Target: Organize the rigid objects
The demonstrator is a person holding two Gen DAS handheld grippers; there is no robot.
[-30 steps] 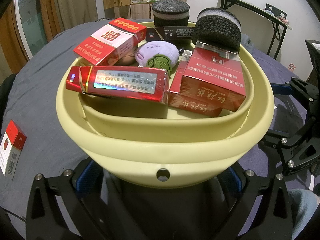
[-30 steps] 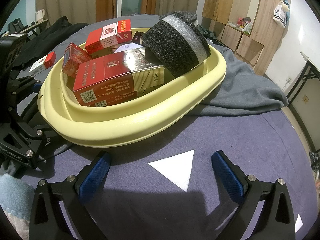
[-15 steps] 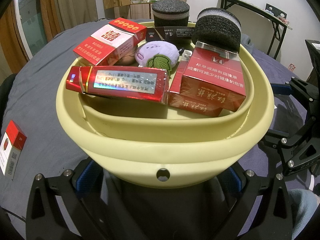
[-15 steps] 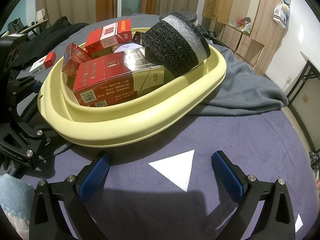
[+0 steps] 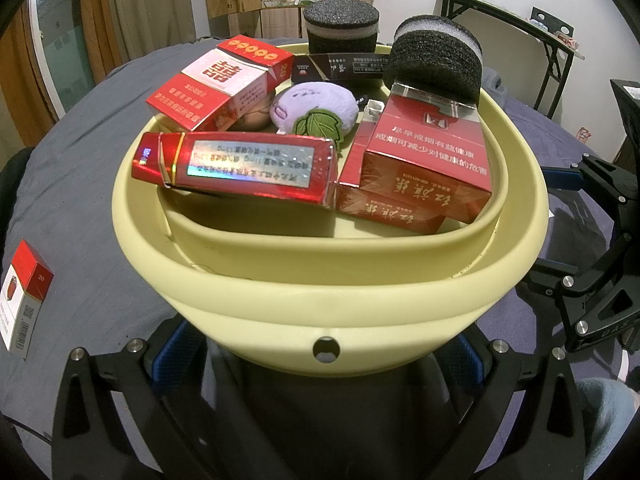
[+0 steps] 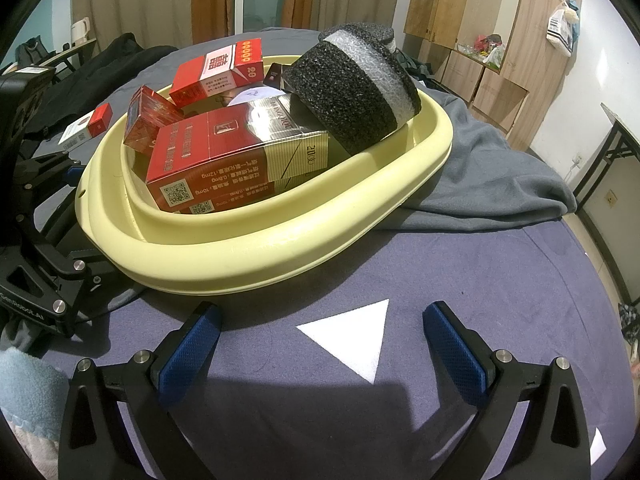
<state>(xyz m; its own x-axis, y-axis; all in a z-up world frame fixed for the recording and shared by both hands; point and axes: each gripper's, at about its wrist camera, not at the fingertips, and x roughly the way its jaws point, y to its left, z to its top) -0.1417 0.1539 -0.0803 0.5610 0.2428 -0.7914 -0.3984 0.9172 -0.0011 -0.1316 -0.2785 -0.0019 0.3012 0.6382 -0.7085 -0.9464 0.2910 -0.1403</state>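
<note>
A pale yellow basin [image 5: 328, 312] [image 6: 280, 236] on the table holds several red cigarette boxes [image 5: 240, 168] [image 6: 224, 168], a purple plush [image 5: 316, 108] and a black foam roll [image 5: 436, 62] [image 6: 352, 88]. A second foam roll [image 5: 340, 26] stands behind it. My left gripper [image 5: 326, 354] is open with its blue fingers under the basin's near rim, one on each side. My right gripper [image 6: 320, 344] is open and empty over the cloth beside the basin. A loose red-and-white cigarette box [image 5: 24, 300] [image 6: 86, 126] lies on the table to the left.
A grey-blue cloth [image 6: 400, 400] covers the round table, with a white paper triangle [image 6: 352, 340] between my right fingers. A grey blanket [image 6: 488, 172] is bunched behind the basin. A folding table [image 5: 500, 20] and wooden cabinets [image 6: 480, 40] stand behind.
</note>
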